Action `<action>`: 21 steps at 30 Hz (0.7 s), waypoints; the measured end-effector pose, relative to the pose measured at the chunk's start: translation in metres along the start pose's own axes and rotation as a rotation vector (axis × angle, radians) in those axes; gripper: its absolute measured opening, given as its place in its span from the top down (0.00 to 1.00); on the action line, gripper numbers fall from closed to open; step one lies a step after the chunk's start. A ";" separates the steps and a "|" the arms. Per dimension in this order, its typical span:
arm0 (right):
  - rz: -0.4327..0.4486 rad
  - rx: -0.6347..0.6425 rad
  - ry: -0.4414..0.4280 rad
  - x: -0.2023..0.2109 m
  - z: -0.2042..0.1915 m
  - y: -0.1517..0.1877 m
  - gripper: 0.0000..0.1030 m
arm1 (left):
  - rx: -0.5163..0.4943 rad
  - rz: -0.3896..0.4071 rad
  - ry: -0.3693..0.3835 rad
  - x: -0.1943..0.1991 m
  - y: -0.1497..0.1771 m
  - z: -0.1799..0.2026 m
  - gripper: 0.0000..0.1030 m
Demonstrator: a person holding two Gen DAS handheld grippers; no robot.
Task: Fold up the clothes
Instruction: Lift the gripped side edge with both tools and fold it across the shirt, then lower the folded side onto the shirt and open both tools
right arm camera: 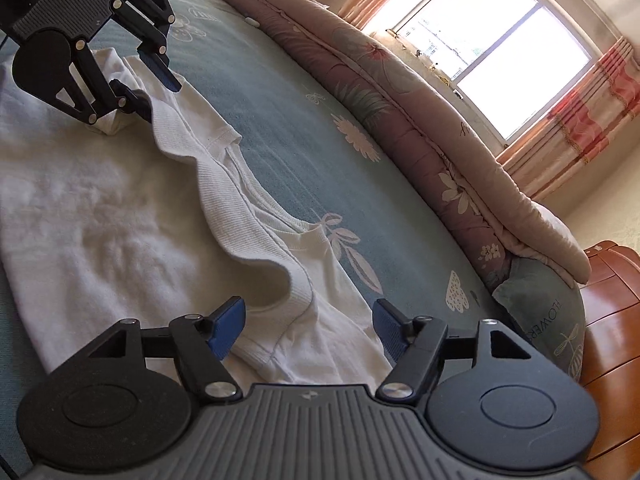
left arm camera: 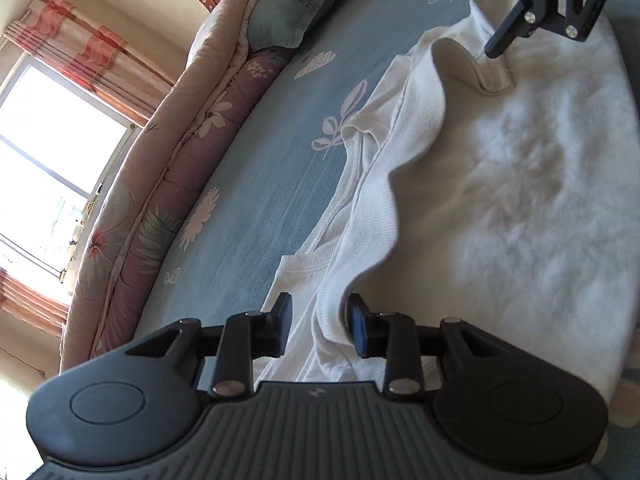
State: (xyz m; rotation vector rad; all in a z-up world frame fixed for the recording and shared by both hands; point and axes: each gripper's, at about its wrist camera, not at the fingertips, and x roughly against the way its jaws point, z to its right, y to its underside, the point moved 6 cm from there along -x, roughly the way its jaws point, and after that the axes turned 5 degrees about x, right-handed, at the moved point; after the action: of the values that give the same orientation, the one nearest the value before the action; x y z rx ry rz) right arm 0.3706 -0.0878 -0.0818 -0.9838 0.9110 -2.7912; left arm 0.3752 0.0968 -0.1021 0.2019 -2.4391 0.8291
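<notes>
A white sweatshirt [left arm camera: 520, 200] lies on the blue flowered bedsheet [left arm camera: 260, 184], one side folded over so its fleecy inside faces up. My left gripper [left arm camera: 320, 326] is at the near end of the fold's ribbed edge, jaws a little apart, cloth between them without being pinched. My right gripper [left arm camera: 466, 4] stands at the far end of the same fold. In the right wrist view the sweatshirt [right arm camera: 100, 208] runs away from my right gripper [right arm camera: 308, 330], whose jaws stand wide over the ribbed hem. The left gripper [right arm camera: 154, 90] hovers at the other end, fingers parted around the cloth.
A folded floral quilt [left arm camera: 168, 184] [right arm camera: 420, 120] runs along the bed's far edge. A grey-green pillow [left arm camera: 292, 12] [right arm camera: 552, 320] leans by the wooden headboard [right arm camera: 616, 320]. Behind them, a bright window [right arm camera: 480, 40] has pink striped curtains. Bare sheet [right arm camera: 300, 120] lies between sweatshirt and quilt.
</notes>
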 end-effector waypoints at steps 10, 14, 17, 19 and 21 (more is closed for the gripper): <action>-0.060 0.025 0.006 -0.012 -0.004 0.033 0.23 | 0.280 -0.007 0.268 0.029 0.014 0.010 0.58; -0.040 0.066 0.031 -0.029 -0.001 0.020 0.22 | 0.336 0.002 0.415 0.017 0.002 0.019 0.57; -0.031 0.033 0.047 -0.043 0.014 0.013 0.17 | 0.355 -0.018 0.391 -0.005 -0.002 0.013 0.56; -0.023 -0.003 0.066 -0.051 0.028 0.009 0.17 | 0.388 -0.024 0.364 -0.018 -0.002 0.001 0.52; -0.021 -0.027 0.101 -0.059 0.043 0.006 0.17 | 0.409 -0.021 0.316 -0.027 -0.003 -0.016 0.53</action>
State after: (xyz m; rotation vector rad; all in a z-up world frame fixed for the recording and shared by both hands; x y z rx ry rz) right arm 0.4419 -0.1016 -0.0912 -0.8676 0.9573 -2.8764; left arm 0.4060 0.1028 -0.1045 0.2266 -1.9546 1.2437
